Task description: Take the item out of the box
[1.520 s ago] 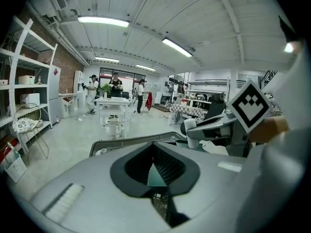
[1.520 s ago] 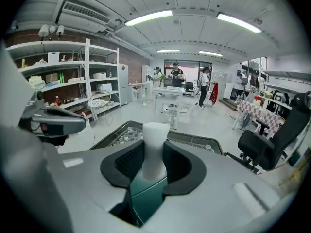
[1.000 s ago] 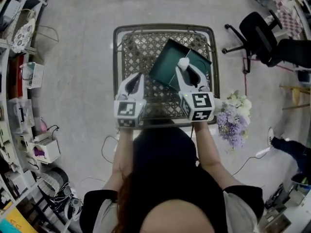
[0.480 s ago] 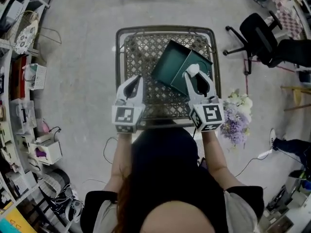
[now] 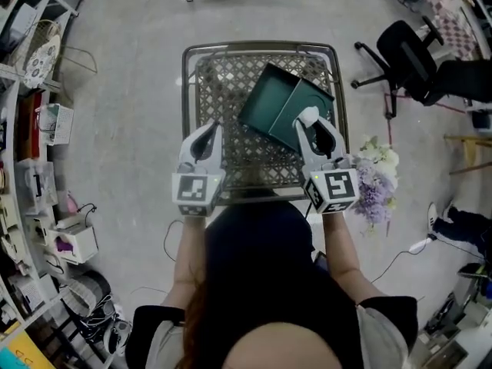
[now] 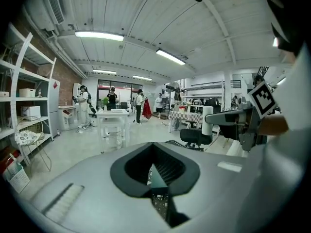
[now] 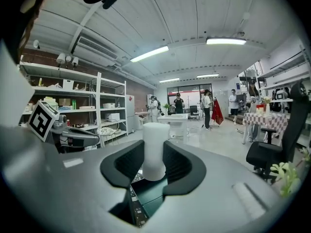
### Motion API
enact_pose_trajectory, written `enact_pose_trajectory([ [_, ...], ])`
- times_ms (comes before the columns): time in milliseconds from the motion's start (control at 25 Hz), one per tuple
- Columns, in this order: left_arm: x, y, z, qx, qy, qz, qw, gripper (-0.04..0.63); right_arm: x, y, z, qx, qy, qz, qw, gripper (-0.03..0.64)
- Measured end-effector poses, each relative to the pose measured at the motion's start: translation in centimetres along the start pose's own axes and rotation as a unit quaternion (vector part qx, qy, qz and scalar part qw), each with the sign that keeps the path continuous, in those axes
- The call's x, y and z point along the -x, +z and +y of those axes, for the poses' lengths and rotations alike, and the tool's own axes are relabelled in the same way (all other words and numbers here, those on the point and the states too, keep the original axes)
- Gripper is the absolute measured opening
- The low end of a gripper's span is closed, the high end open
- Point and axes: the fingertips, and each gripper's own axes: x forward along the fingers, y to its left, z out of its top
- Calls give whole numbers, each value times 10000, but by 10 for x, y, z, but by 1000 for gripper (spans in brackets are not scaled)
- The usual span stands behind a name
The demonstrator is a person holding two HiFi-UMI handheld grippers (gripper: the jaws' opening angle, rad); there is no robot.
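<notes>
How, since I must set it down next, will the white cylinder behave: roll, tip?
The cylinder looks smooth and round, so lying down it would probably roll. It seems tall for its base, so it may tip on the lattice table. The right gripper clamps it without visible denting, so it is likely fairly stiff.

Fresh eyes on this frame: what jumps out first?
The white cylinder clamped in the jaws of the right gripper, over the open dark green box on the lattice-top table. Next come the left gripper, shut and empty over the table's near left part, and the pale purple flowers just right of the table.
</notes>
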Motion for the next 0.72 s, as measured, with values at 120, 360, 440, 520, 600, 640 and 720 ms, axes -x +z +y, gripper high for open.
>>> enact_pose_trajectory([
  [120,2,-1,0,26,-1,-8,10000,8,0,-1,3,3,9,22,10000,121],
  [360,5,-1,1,24,-6,-21,10000,8,1,-5,5,-17,-37,67,10000,121],
  [440,5,0,1,24,-17,-36,10000,8,1,-6,7,-1,-24,95,10000,121],
  [520,6,0,1,32,-21,-38,10000,8,1,-8,8,0,-27,120,9999,121],
  [600,6,-1,1,25,-30,-36,10000,8,2,-8,9,-17,-34,141,9999,121],
  [640,6,-1,1,20,-34,-35,10000,8,2,-9,9,-29,-33,148,9999,121],
  [720,7,-2,1,31,-37,-34,10000,8,2,-10,10,-40,-36,163,9999,121],
])
